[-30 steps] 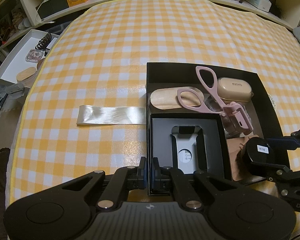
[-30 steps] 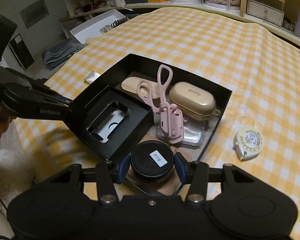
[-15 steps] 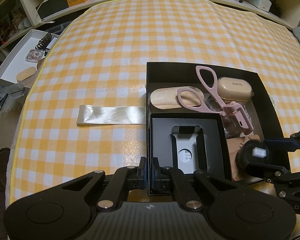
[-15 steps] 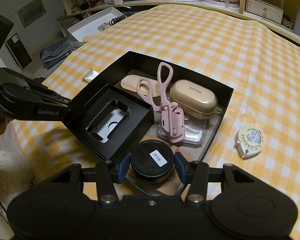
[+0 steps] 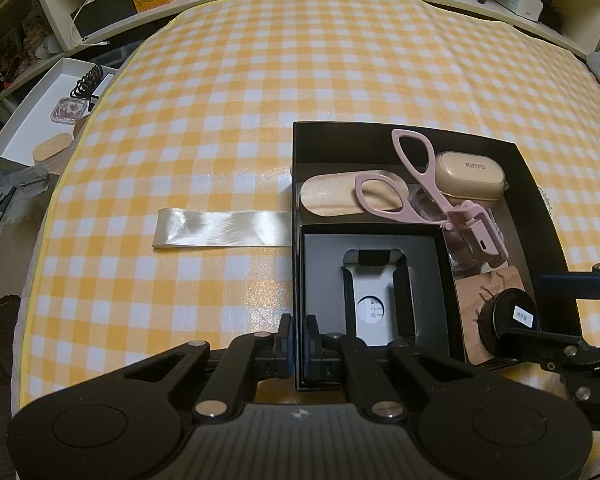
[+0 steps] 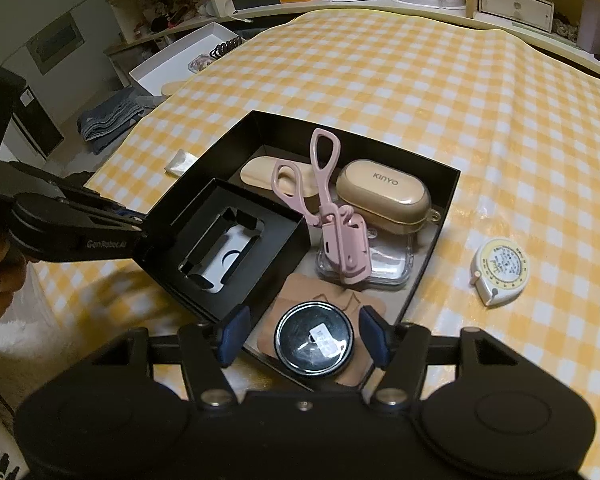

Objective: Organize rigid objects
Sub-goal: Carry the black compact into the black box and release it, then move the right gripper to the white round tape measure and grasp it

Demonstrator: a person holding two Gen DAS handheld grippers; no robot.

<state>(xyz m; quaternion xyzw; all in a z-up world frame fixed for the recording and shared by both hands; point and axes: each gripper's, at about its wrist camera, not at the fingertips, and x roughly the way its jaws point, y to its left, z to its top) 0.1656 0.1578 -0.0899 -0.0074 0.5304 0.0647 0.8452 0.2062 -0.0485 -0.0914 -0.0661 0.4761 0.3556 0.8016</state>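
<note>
A: Two grippers. The right gripper (image 6: 306, 338) hangs with its jaws spread wide on either side of the round glossy black tin (image 6: 314, 344), apart from it; the tin lies on a tan card in the big black box (image 6: 434, 248).

B: And the left gripper (image 5: 298, 346)?

A: Level, pinched shut on the wall of the small matte black box (image 5: 374, 240). Beyond: pink plastic eyelash curler (image 6: 332, 216), smooth beige KINYO case (image 6: 382, 194).
</note>
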